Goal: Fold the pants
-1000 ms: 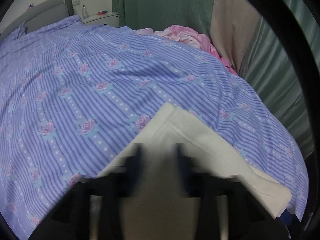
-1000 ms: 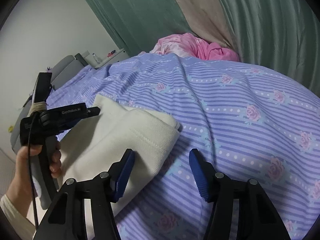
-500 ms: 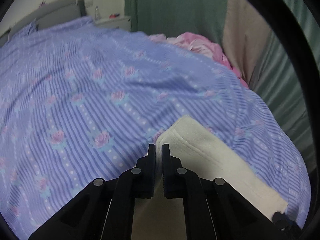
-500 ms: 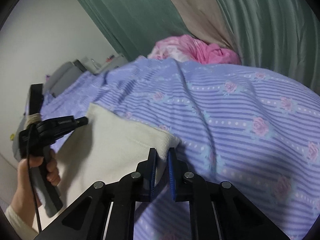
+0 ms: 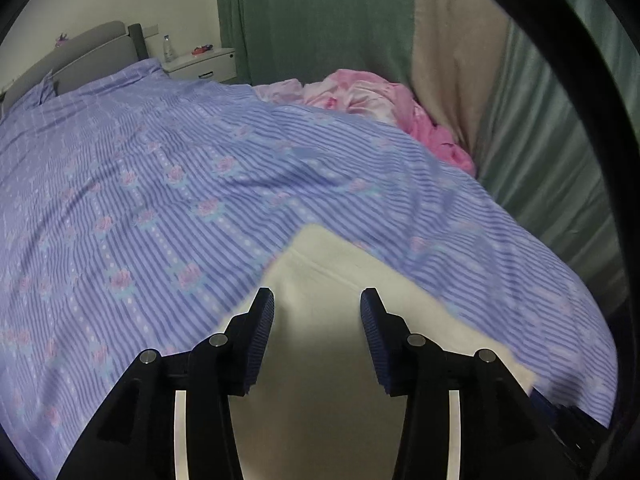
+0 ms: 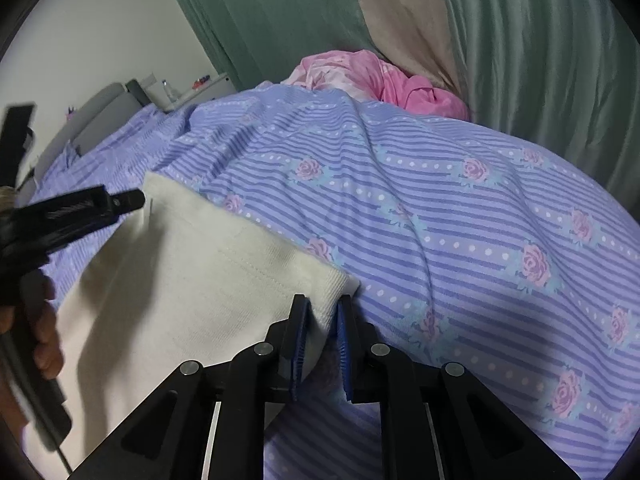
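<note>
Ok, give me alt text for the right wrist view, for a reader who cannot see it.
The right gripper pinches the ribbed corner of cream pants lying on a bed with a purple striped, rose-printed cover. At left, the left gripper reaches toward the pants' far corner. Pink bedding and green curtains sit behind.

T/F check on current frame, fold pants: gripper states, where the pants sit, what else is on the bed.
1. The left gripper is open. True.
2. The right gripper is wide open, clear of the pants. False: its fingers stand close together with the corner of the cream pants between them.
3. The pants lie on a striped purple bedspread. True.
4. The pink cloth lies on top of the pants. False: it is bunched at the far edge of the bed by the green curtain.
</note>
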Tool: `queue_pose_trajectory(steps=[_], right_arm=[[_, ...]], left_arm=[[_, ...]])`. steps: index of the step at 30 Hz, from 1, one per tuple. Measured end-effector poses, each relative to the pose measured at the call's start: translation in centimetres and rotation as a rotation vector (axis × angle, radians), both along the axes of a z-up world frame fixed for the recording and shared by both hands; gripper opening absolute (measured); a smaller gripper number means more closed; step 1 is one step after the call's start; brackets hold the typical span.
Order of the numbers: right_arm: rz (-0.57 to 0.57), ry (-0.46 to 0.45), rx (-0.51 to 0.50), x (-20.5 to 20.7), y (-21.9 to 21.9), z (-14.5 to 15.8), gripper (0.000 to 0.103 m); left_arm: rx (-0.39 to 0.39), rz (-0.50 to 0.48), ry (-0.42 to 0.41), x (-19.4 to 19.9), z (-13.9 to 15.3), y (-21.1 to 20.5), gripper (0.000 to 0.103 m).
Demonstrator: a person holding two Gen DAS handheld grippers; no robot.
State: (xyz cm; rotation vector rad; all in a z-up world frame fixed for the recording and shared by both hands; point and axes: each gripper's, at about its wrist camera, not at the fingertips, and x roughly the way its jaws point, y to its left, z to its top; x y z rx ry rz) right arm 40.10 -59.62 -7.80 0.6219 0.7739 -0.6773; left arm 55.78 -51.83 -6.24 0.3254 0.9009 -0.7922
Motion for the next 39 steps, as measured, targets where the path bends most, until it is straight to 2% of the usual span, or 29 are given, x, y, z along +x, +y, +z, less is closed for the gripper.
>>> queue_pose_trajectory(steps=[1,3,6,8,10,13,21,26,33,39], right_arm=[[0.000,0.022,-0.007,0.0,0.0,0.2,0.024],[-0.001,0.035,-0.012,-0.4,-0.2,0.6,0.038],[0.030,0.046,-0.001,-1.0,-0.5,1.0,0.044],[0.045,0.052,0.001,-1.5,-0.5,1.4,0.045],[0.049,0.053,-0.001,-2.2,-0.2,2.0,0.050],[0.077,0.068,-0.019,-3.1,0.5,2.8,0.051],[0.159,0.082,-0.066,-5.6,2.8,4.9,0.056],[0.243,0.095,-0.100,-7.1,4.3,5.8,0.056],[0.379,0.105,-0.127,-9.0,8.2,6.1,0.056],[0.540,0.075,-0.151,-10.6,14.3,6.9,0.056]], left_arm=[[0.003,0.001,0.009,-0.9,0.4,0.2,0.046],[0.020,-0.004,-0.002,-2.1,0.9,0.2,0.055],[0.032,0.000,-0.041,-4.7,1.9,1.1,0.064],[0.016,0.020,-0.034,-5.8,2.4,1.9,0.068],[0.013,0.039,-0.036,-6.7,2.6,2.6,0.068],[0.018,0.065,-0.038,-8.7,2.9,3.9,0.068],[-0.004,0.131,0.020,-12.9,3.0,7.1,0.070],[-0.045,0.259,0.031,-16.3,3.3,10.8,0.082],[-0.047,0.435,0.069,-20.6,2.3,17.2,0.084],[-0.076,0.624,0.088,-24.6,1.6,24.8,0.085]])
